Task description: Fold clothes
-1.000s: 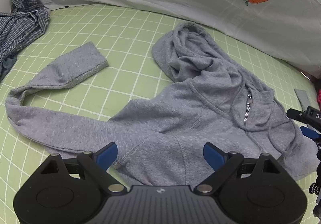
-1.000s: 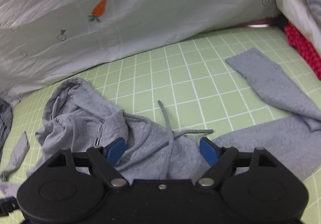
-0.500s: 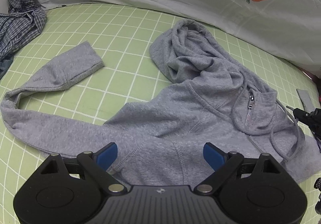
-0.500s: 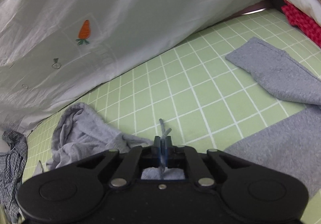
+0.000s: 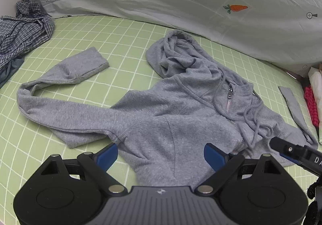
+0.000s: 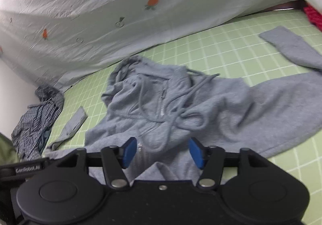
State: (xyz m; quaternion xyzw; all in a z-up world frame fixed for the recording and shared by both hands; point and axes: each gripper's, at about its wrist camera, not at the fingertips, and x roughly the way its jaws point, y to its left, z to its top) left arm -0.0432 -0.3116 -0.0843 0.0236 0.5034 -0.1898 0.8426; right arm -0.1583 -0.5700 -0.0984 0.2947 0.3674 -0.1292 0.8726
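On the green grid mat [image 5: 124,47], the grey zip hoodie [image 5: 161,124] lies spread and rumpled, hood toward the carrot-print sheet [image 5: 201,13], sleeves flung out to either side, nothing folded yet. The left gripper [image 5: 161,153] and right gripper [image 6: 162,151] hover over its lower body, fingers wide and holding nothing. Smoothing, sleeve folds and body folds all remain, I judge; a plaid shirt [image 5: 22,31] waits beyond the hoodie's sleeve.

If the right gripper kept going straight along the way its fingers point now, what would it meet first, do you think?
Most likely the grey hoodie: the right gripper is open, and the zipper and looped drawstring lie straight ahead between its fingers. Depth is unclear, so which of these it meets first is uncertain.
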